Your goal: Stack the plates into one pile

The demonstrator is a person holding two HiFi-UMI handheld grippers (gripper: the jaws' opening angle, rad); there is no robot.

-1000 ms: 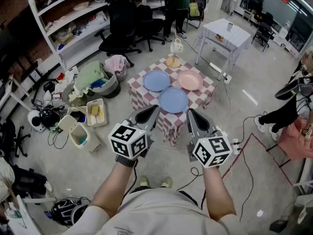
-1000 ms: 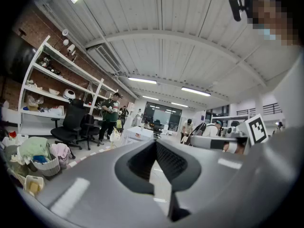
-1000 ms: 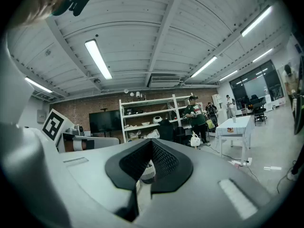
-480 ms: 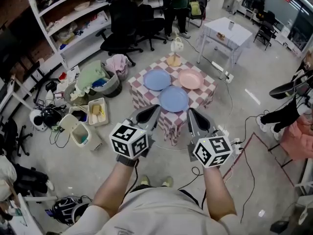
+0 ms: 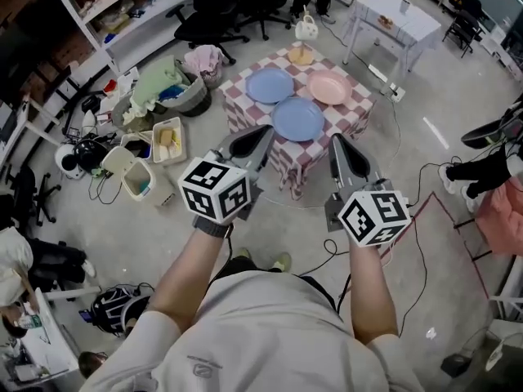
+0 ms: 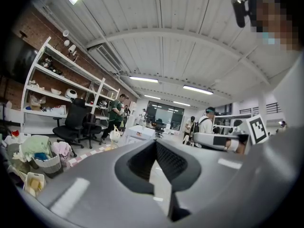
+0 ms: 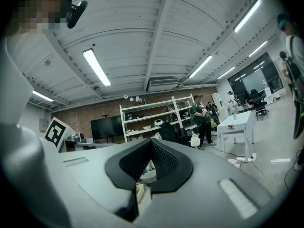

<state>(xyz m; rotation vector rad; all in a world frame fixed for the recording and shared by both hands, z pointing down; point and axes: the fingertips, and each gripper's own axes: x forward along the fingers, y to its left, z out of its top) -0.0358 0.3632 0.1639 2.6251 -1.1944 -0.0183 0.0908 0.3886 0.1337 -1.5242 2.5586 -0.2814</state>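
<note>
Head view, looking steeply down: shows a checked table (image 5: 242,111) with three plates lying apart, unstacked: farther blue plate (image 5: 270,85) at left, pink plate (image 5: 330,88) at right, nearer blue plate (image 5: 298,118) between and in front. Shows left gripper (image 5: 263,131) and right gripper (image 5: 339,140) side by side, near of the table, touching nothing.

Left gripper view: catches only a table corner, plus a black chair (image 6: 71,125); jaws pressed together at the tips, empty.

Right gripper view: adds white shelves (image 7: 152,120); jaws likewise closed tip to tip, nothing between.
</note>
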